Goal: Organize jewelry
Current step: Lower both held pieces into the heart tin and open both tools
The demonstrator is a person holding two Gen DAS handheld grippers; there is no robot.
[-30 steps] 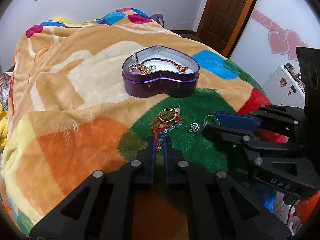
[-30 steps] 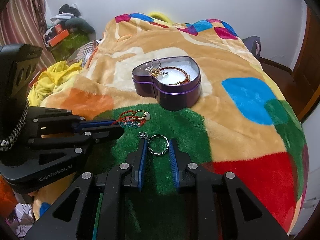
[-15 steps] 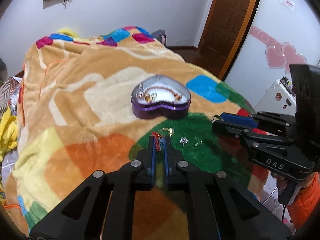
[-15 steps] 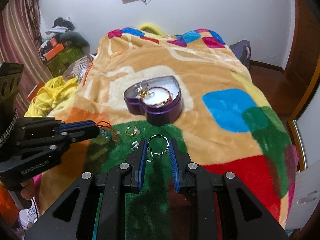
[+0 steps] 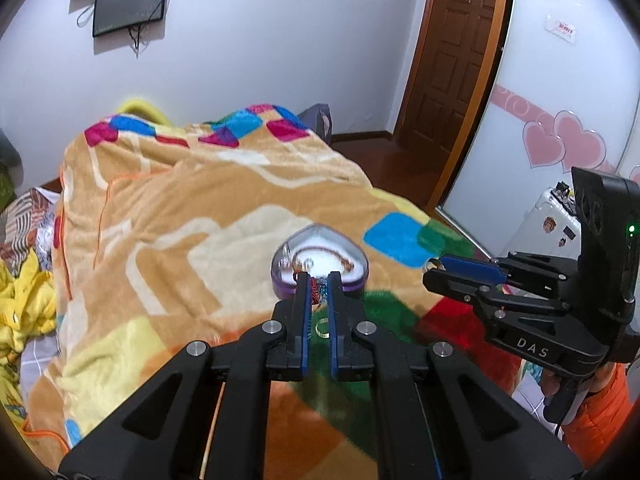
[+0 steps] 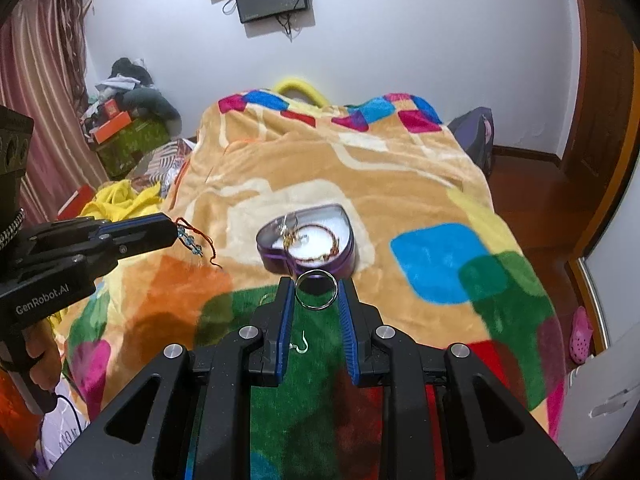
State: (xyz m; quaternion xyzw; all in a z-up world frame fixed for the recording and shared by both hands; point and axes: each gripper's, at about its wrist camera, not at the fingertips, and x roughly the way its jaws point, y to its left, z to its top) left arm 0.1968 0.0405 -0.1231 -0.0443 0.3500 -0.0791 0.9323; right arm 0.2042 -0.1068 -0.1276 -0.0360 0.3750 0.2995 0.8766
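Observation:
My left gripper (image 5: 319,285) is shut on a red and blue beaded bracelet (image 5: 317,291), lifted above the blanket; the bracelet (image 6: 195,241) dangles from the left gripper (image 6: 170,232) in the right wrist view. My right gripper (image 6: 316,290) is shut on a silver ring (image 6: 316,289), also raised; it shows as the right gripper (image 5: 434,272) at the right of the left wrist view. A purple heart-shaped tin (image 5: 320,260) (image 6: 306,240) sits open on the bed with a bracelet and small pieces inside. A gold ring (image 5: 322,327) and an earring hook (image 6: 303,345) lie on the green patch.
The bed is covered by a patchwork fleece blanket (image 5: 200,220). Yellow cloth (image 6: 120,200) and cluttered boxes (image 6: 124,128) lie left of the bed, a white suitcase (image 5: 552,224) and a brown door (image 5: 452,60) to the right. A person's hand in an orange sleeve (image 5: 600,408) holds the right gripper.
Both grippers have risen from the blanket, the left carrying the beaded bracelet and the right carrying the silver ring. The tin now looks smaller and farther below.

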